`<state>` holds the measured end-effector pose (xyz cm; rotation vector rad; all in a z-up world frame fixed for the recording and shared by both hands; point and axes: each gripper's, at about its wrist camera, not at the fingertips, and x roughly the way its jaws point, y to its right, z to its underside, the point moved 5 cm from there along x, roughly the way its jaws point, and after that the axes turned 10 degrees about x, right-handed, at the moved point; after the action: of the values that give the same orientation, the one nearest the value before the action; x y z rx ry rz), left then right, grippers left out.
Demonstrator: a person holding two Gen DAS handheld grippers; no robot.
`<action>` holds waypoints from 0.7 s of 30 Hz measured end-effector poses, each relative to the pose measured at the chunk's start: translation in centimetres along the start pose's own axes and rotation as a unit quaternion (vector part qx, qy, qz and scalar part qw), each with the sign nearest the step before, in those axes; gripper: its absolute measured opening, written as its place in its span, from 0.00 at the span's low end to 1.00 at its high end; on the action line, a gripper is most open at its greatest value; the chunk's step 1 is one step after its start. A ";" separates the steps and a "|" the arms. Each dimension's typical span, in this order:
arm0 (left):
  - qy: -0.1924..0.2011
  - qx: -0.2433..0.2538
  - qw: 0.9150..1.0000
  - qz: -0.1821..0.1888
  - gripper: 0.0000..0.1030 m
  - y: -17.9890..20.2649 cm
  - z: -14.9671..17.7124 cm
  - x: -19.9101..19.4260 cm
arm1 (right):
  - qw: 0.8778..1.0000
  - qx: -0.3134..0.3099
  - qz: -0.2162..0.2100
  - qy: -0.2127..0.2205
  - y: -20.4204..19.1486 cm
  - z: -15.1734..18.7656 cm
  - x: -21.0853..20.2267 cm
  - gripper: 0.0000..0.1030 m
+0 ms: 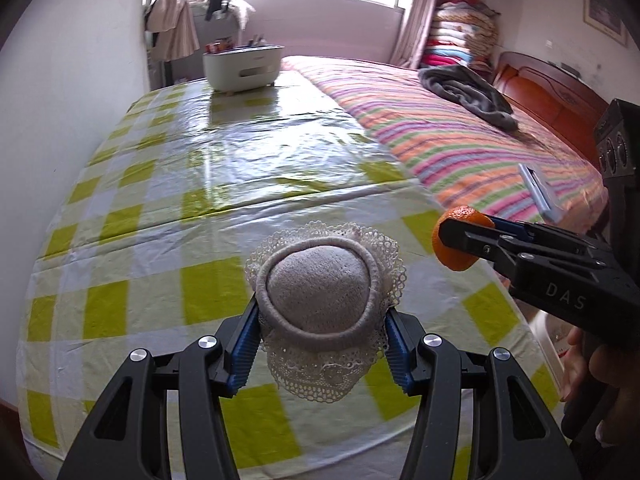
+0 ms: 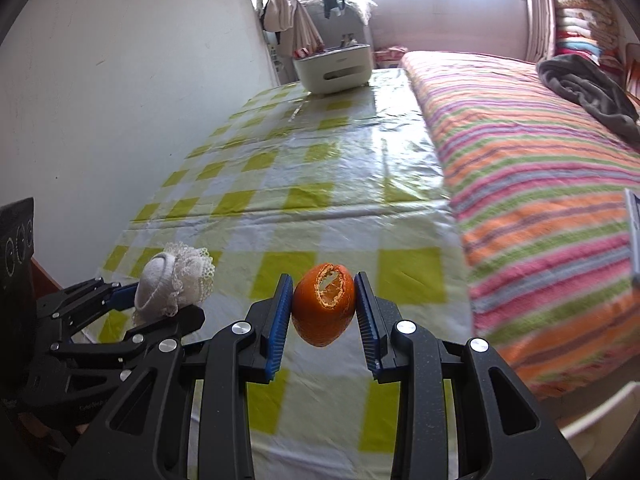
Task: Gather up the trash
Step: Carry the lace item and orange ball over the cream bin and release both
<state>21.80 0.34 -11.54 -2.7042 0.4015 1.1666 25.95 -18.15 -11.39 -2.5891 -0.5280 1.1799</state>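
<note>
Fingers of right gripper [image 2: 323, 308] clamp orange peel [image 2: 324, 310]; left gripper [image 1: 320, 340] clamps lace-trimmed sock [image 1: 320, 300]; both lifted, disposal remains.

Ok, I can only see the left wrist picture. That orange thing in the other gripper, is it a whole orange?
Observer: No. In the right wrist view the orange peel has a ragged hole in front with a pale rim, so it looks like a hollow skin.
Operator: Is it squeezed from both sides?
Observer: Yes. The right gripper has one blue pad pressed on each side of it.
Operator: What does my lacy thing look like from there?
Observer: Side on, the lacy white bundle pokes up out of the left gripper, with its frill on the far side.
</note>
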 end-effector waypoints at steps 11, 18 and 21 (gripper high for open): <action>0.005 0.039 0.999 0.027 0.51 5.6 -0.9 0.3 | 0.999 0.025 0.028 0.035 5.3 1.6 -5.8 0.30; 0.009 0.069 0.997 0.046 0.51 9.7 -1.4 0.1 | 0.996 0.052 0.050 0.049 9.4 3.4 -8.3 0.30; 0.010 0.081 0.995 0.055 0.51 11.5 -1.5 0.0 | 0.994 0.065 0.060 0.061 11.2 4.1 -10.1 0.30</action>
<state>19.24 -11.00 -11.04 -2.5840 0.6256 1.0834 19.16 -32.23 -11.36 -2.5898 -0.2633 1.0451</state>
